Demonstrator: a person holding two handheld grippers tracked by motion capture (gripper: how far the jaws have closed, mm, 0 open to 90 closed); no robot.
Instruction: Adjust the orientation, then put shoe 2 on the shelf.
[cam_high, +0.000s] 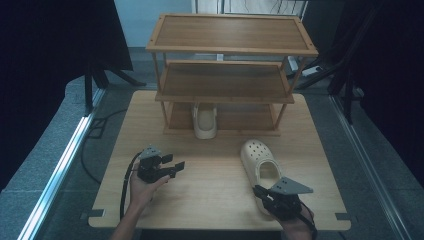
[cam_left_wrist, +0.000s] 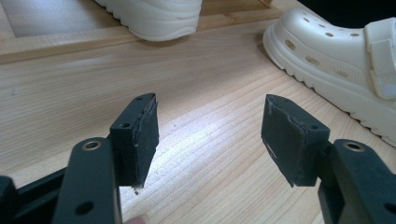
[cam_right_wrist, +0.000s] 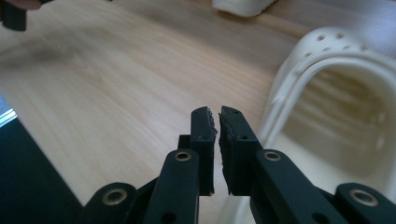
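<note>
Wooden table (cam_high: 210, 200), a 3-tier wooden rack (cam_high: 227, 75) standing at its far end. 2 cream clogs: 1 clog (cam_high: 205, 121) sits on the rack's bottom shelf, heel toward the person; the other clog (cam_high: 260, 162) lies on the tabletop right of centre, toe pointing at the rack.

Left gripper (cam_high: 172, 167) — held low over the table's near left, jaws spread wide with bare wood between them, gripping nothing. Right gripper (cam_high: 260, 192) — at the loose clog's heel end, jaws pressed almost together, nothing between the pads (cam_right_wrist: 204, 130); the clog's opening sits just beside them.
</note>
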